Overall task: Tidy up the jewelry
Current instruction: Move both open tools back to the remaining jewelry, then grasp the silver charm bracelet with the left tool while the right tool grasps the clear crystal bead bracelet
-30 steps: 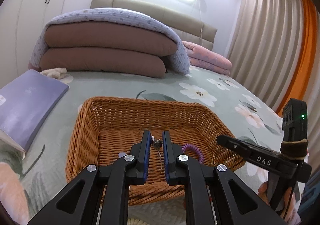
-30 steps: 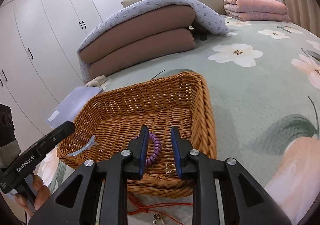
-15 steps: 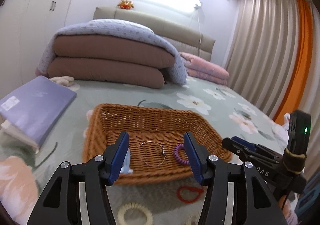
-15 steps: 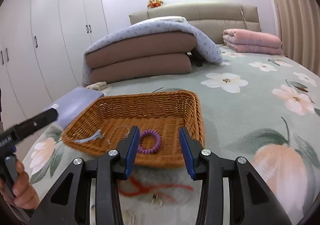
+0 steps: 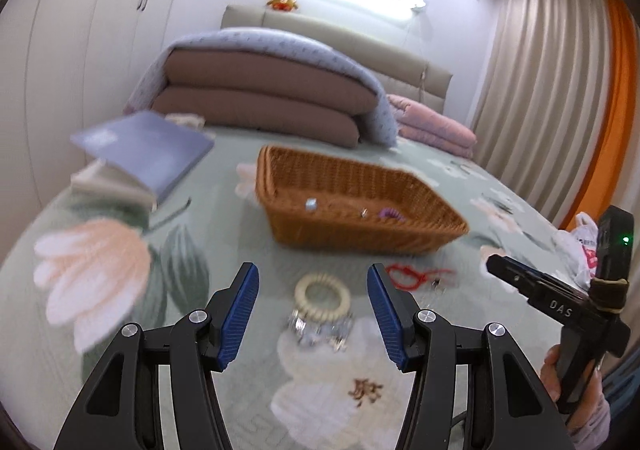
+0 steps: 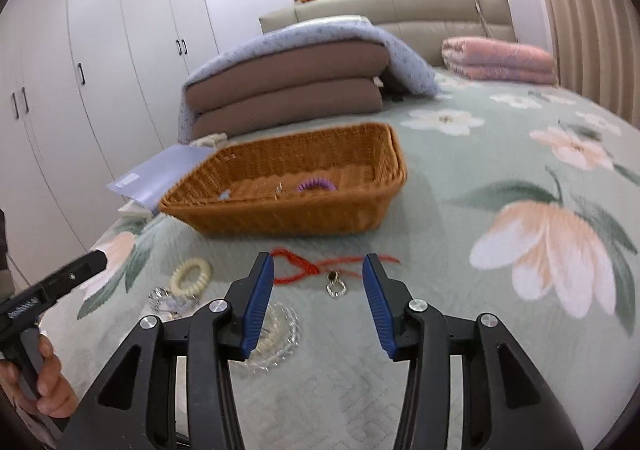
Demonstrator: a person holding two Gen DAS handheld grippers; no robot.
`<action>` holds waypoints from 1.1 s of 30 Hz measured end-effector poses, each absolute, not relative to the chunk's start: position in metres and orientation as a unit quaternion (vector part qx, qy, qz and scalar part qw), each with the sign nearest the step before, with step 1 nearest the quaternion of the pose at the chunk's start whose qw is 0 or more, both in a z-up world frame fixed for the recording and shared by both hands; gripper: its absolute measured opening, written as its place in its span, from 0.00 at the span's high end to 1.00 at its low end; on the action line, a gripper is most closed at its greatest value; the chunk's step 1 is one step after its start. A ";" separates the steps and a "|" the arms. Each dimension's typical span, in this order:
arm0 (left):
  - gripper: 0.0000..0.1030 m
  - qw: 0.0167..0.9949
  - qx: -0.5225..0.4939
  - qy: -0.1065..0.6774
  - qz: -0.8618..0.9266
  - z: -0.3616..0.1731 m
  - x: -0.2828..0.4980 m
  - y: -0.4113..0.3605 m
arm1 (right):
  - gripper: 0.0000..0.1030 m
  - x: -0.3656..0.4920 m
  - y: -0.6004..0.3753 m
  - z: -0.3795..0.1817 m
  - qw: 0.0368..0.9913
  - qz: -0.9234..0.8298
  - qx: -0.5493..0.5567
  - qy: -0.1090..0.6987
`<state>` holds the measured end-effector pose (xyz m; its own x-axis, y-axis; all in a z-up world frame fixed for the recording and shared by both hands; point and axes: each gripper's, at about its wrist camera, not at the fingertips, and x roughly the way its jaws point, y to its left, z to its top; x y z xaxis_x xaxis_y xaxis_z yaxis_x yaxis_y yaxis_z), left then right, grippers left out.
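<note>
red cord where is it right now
The red cord lies on the bedspread just in front of the wicker basket, outside it, with a cream hair tie to its left in the right wrist view.

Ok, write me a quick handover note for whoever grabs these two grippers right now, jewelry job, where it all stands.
Left gripper: open, empty, above the cream coil ring and a sparkly silver piece on the bedspread.
Right gripper: open, empty, above the red cord and a small silver ring.
Wicker basket sits farther up the bed. Inside it: purple coil ring, a light blue clip and a small metal piece.
Left to do: cream coil ring, sparkly piece, red cord, silver ring and the clear bead bracelet, partly hidden by the right gripper's left finger, all outside the basket.
</note>
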<state>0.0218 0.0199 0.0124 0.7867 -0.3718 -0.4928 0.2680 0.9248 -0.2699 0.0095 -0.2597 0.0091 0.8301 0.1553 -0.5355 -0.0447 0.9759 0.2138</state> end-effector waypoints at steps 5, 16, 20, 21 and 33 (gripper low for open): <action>0.53 0.920 -0.140 0.329 -0.163 -0.011 0.043 0.036 | 0.52 0.014 -0.268 0.003 0.946 0.055 0.118 0.297; 0.53 0.908 -0.116 0.368 -0.161 -0.028 0.054 0.024 | 0.52 0.014 -0.241 0.000 0.947 0.067 0.059 0.308; 0.53 0.906 -0.103 0.381 -0.156 -0.032 0.057 0.019 | 0.52 0.014 -0.235 -0.002 0.947 0.070 0.047 0.311; 0.54 0.906 -0.101 0.381 -0.156 -0.032 0.057 0.019 | 0.52 0.015 -0.233 -0.003 0.945 0.069 0.043 0.316; 0.60 0.896 -0.096 0.403 -0.158 -0.040 0.065 0.013 | 0.60 0.024 -0.215 -0.029 0.920 0.057 0.003 0.388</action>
<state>0.0648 0.0126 -0.0398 0.6248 -0.3605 -0.6926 0.2065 0.9317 -0.2987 0.0242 -0.2152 -0.0285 0.6928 0.1064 -0.7133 -0.1021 0.9936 0.0491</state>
